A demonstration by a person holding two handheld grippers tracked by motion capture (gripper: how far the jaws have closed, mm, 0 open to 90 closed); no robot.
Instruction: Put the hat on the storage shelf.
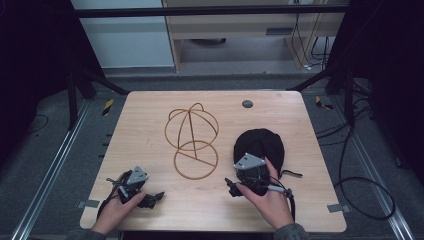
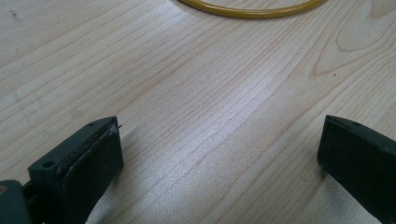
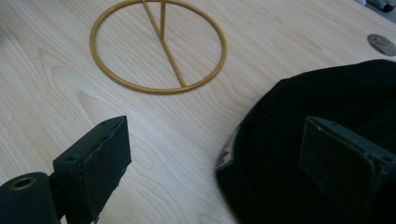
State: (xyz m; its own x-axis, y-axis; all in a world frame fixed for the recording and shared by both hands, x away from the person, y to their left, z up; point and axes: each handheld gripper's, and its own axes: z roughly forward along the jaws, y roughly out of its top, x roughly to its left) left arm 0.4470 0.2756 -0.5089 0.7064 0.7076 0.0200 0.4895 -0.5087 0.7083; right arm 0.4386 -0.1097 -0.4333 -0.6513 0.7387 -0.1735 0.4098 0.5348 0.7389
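A gold wire hat stand (image 1: 192,140) sits mid-table, its round base ring (image 3: 159,46) flat on the wood and a dome of wire hoops above it. A black cap (image 1: 260,145) lies to its right. My right gripper (image 3: 215,154) is open at the cap's near edge (image 3: 299,140): one jaw hangs over the black cloth, the other over bare wood. In the high view that right gripper (image 1: 242,185) sits at the front right. My left gripper (image 1: 150,197) is open low over the wood at the front left, nothing between its jaws (image 2: 219,149), with the base ring (image 2: 247,10) ahead.
A small grey round disc (image 1: 247,104) is set in the wooden table (image 1: 150,125) near its back edge. Black frame poles (image 1: 72,95) and cables (image 1: 360,190) stand and lie on the floor around the table.
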